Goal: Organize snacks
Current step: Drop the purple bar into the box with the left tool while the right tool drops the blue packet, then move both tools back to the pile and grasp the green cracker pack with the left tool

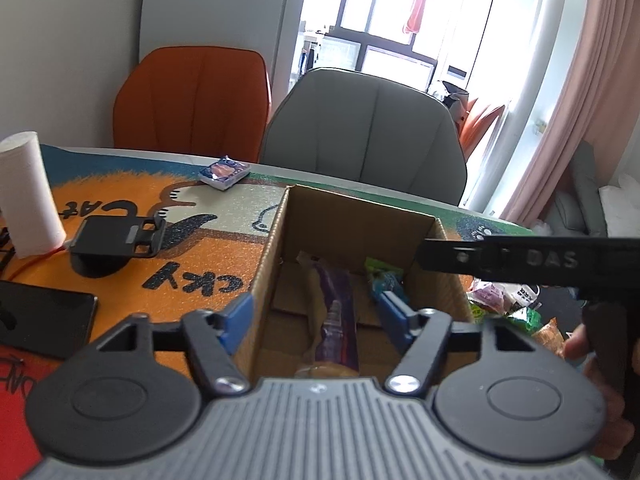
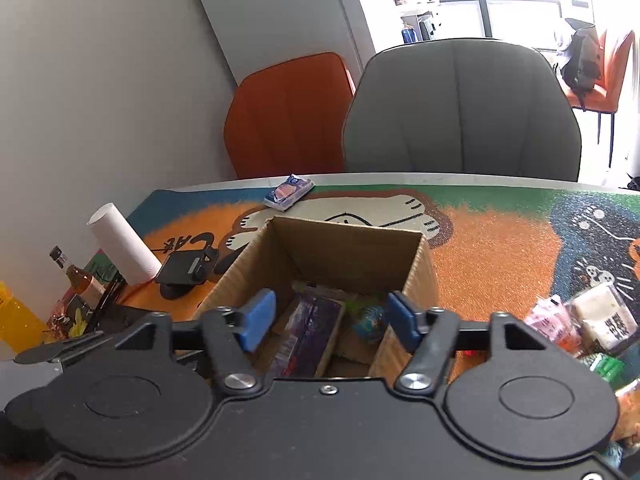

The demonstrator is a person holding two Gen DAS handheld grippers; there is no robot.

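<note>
We see an open brown cardboard box (image 2: 344, 240) on the cat-print mat (image 2: 500, 248), holding a purple snack packet (image 2: 308, 332) and a blue-green one (image 2: 370, 320). Both our left gripper (image 1: 316, 316) and right gripper (image 2: 332, 320) hover tilted over it, jaws apart, empty.

Gripper (image 2: 326, 318) apart above, seemingly, box (image 2: 352, 240)

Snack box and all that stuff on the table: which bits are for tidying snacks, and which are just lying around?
For the job:
- cardboard box
- purple snack packet inside it
- loose snacks beside the box
- small blue packet

Just lying about:
- paper roll
- bottle
- black stand
- phone
</note>
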